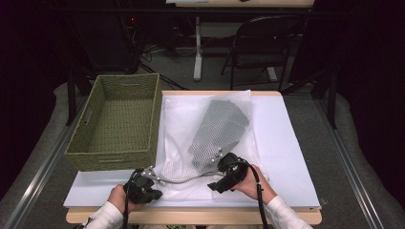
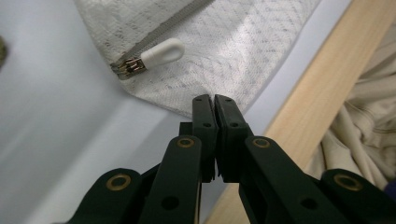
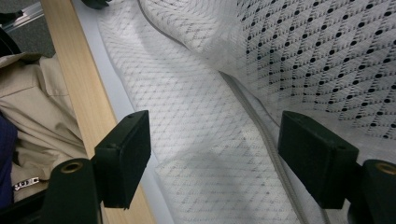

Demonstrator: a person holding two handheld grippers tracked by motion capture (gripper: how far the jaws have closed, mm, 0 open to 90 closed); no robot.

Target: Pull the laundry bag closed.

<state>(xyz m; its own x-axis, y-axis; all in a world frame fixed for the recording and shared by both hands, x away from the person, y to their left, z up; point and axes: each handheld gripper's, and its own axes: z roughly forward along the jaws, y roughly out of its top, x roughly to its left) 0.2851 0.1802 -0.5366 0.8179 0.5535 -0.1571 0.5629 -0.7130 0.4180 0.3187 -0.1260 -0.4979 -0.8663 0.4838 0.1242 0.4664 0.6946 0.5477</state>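
Two tools, left tool (image 2: 215, 103) pinching one mesh bag (image 1: 210, 138), one basket (image 1: 119, 121)

A white mesh bag (image 1: 191, 143) lies on the white tabletop (image 1: 291, 157), reaching from the far edge down to the near edge, with a dark grey garment (image 1: 217, 131) showing through its mesh in the upper half. A woven green basket (image 1: 117, 121) sits at the tabletop's left edge, overhanging it, just beside the bag. Near the front edge, the left gripper (image 1: 149, 175) rests at the bag's near left corner, where the grey zipper line (image 1: 184, 179) ends. The right gripper (image 1: 219, 164) lies on the bag close to the garment's lower end. Both hands come in from the near edge in white sleeves.
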